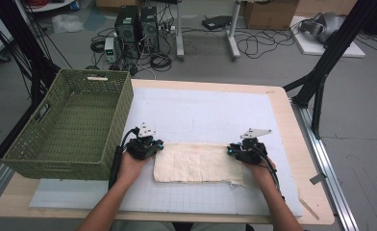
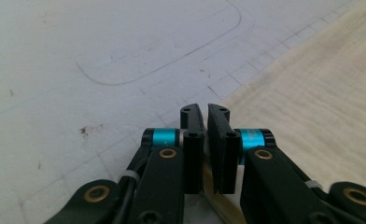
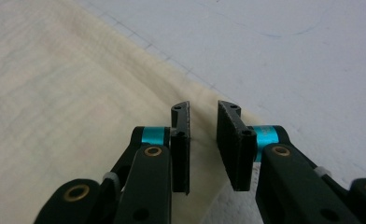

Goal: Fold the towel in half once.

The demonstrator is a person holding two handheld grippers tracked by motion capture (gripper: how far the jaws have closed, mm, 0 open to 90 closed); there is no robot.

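Showing cloth (image 1: 196, 162), long axis L–R across tabletop (image 1: 292, 139); left gripper (image 1: 148, 144) nearly shut on its left far corner, right gripper (image 1: 244, 150) narrowly open astride right far edge.

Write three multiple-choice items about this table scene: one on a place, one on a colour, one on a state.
1. The green woven plastic basket stands
A. on the wooden table's left side
B. on its right side
C. on the floor

2. The folded rectangular cloth is
A. red
B. cream
C. blue

3. The basket is
A. full of cloths
B. upside down
C. empty

Answers:
1 A, it sits at the left edge in the high view.
2 B, its fabric is pale cream in every view.
3 C, its bare woven bottom is in sight.
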